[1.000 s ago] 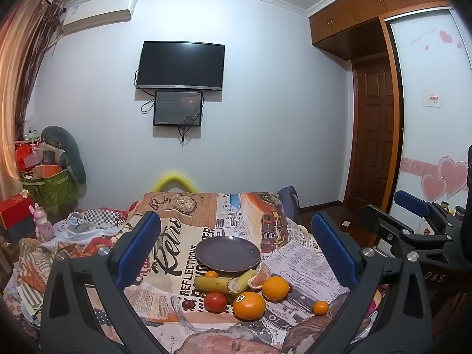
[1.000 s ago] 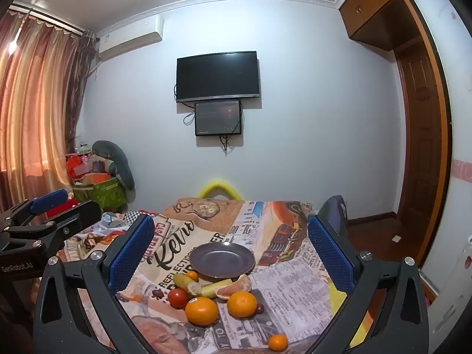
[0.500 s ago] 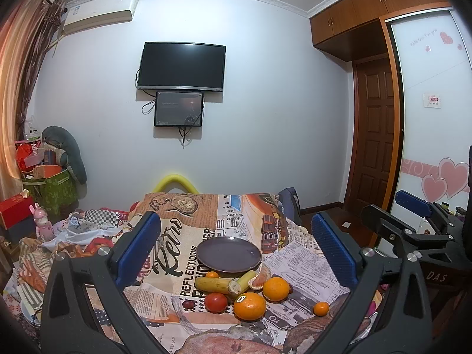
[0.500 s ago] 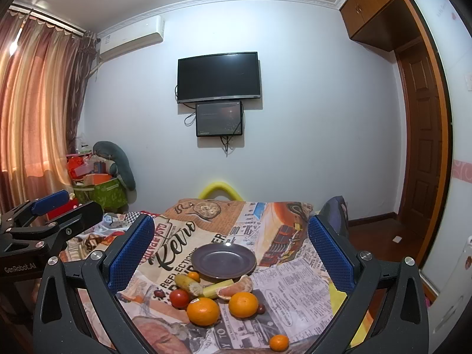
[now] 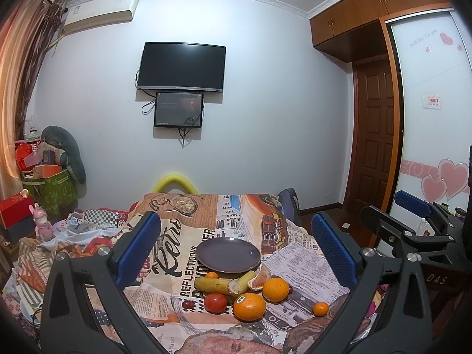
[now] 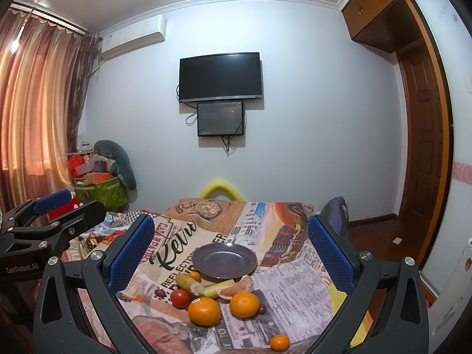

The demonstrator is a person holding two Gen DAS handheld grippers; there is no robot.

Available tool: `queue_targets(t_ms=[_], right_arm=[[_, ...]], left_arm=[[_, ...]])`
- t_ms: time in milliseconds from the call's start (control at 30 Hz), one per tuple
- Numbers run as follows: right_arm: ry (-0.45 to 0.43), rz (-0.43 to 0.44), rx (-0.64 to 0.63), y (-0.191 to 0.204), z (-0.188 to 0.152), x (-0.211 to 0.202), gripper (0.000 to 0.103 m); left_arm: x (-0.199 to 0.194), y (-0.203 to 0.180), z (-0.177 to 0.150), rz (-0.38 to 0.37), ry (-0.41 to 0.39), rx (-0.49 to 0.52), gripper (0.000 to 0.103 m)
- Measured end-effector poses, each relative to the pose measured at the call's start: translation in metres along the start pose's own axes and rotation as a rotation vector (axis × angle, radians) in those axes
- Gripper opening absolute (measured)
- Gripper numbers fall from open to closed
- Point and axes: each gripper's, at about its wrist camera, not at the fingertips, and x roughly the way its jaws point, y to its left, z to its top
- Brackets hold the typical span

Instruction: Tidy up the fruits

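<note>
A dark purple plate [image 5: 228, 255] [image 6: 224, 258] lies bare on the newspaper-print cloth. In front of it are a banana piece [image 5: 214, 284] [image 6: 188, 283], a grapefruit segment [image 5: 259, 277] [image 6: 239, 289], a red tomato [image 5: 216, 302] [image 6: 180, 298], two large oranges [image 5: 249, 306] [image 5: 275, 289] [image 6: 204, 310] [image 6: 244, 303] and a small mandarin [image 5: 320, 309] [image 6: 279, 342]. My left gripper [image 5: 236, 250] and right gripper [image 6: 230, 250] both hover open above the table, short of the fruit, holding nothing.
A tiny orange [image 5: 211, 275] touches the plate's front rim and a dark grape [image 5: 188, 303] lies left of the tomato. The cloth-covered table [image 5: 188, 227] ends near a yellow chair back [image 5: 176, 181]. Clutter and boxes [image 5: 44, 183] fill the left; a door [image 5: 374, 135] is right.
Both grippers have drifted very slightly; the fruit and plate have not moved and the jaws stay open.
</note>
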Motion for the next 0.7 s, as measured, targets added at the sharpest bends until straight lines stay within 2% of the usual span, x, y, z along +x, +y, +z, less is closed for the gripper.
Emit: queue_targets(t_ms=[700], right_arm=[[-0.012, 0.006, -0.002, -0.0002, 0.0025, 0.0001, 0.103]], left_arm=[[-0.0015, 0.0018, 0.0017, -0.004, 0.000, -0.009, 0.103]])
